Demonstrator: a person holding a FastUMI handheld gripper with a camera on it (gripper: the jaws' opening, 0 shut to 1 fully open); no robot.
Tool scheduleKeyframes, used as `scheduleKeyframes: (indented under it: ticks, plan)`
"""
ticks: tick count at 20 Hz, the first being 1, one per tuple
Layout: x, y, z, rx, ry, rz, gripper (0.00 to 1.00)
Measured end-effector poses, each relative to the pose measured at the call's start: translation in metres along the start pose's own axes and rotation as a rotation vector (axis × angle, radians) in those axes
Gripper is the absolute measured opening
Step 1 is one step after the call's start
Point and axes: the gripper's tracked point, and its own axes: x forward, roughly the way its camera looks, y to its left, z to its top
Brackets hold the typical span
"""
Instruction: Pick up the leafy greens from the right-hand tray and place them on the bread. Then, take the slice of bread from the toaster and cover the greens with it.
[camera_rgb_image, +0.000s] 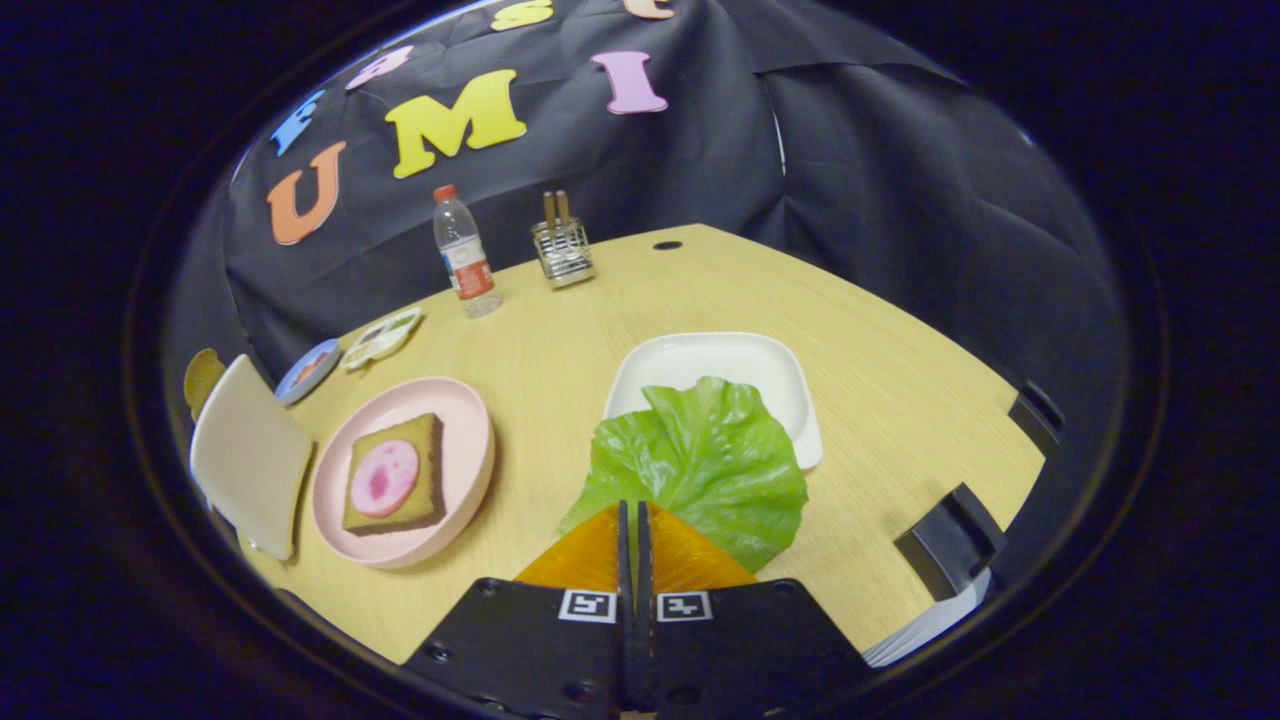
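Gripper (632, 520): fingers drawn together with only a thin slit between them, the lower edge of the greens (700, 455) caught at the tips. The leaf hangs forward from the fingers, lifted clear, its far edge overlapping the near rim of the white tray (720, 355). Grip appears firm, though the exact contact is hidden behind the fingers.

Bread (395, 488): one slice lies flat in the pink plate (470, 420), to the left of the fingers and apart from them. A round pink slice (382, 478) sits on top of it. No greens on it yet.

Toaster: a pale flat object (250, 455) stands beside the plate on its far left; whether this is the toaster or its slice cannot be settled from this warped part of the view.

Table (560, 360): a bottle (465, 255) and a wire holder (563, 250) stand well beyond, at the back.

Progress, judged: pick-up of the greens done. Outstanding: carry left to the plate, lay the leaf over the bread, release; then fetch the second slice and cover. Roughly a quarter complete.
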Motion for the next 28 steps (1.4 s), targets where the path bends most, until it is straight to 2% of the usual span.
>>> scheduleKeyframes:
  ticks: [2, 3, 6, 12, 15, 17, 18, 22, 26, 28]
  plan:
    - [-0.009, -0.001, 0.002, -0.035, -0.014, -0.01, 0.0]
    - [-0.007, -0.008, 0.0, -0.055, -0.008, -0.053, 0.0]
    - [0.007, -0.013, -0.004, 0.0, 0.008, -0.092, 0.01]
    - [0.02, -0.006, -0.018, -0.042, 0.032, -0.151, 0.96]
    - [0.027, -0.015, -0.009, 0.037, 0.002, -0.167, 0.46]
    - [0.028, -0.012, -0.01, 0.048, 0.013, -0.136, 0.14]
    - [0.025, -0.012, -0.009, 0.041, 0.022, -0.12, 0.05]
    - [-0.005, 0.002, 0.013, 0.068, -0.021, -0.066, 0.02]
    - [-0.032, 0.057, 0.049, 0.057, -0.097, 0.037, 0.01]
    - [-0.029, 0.093, 0.053, 0.019, -0.105, 0.083, 0.01]
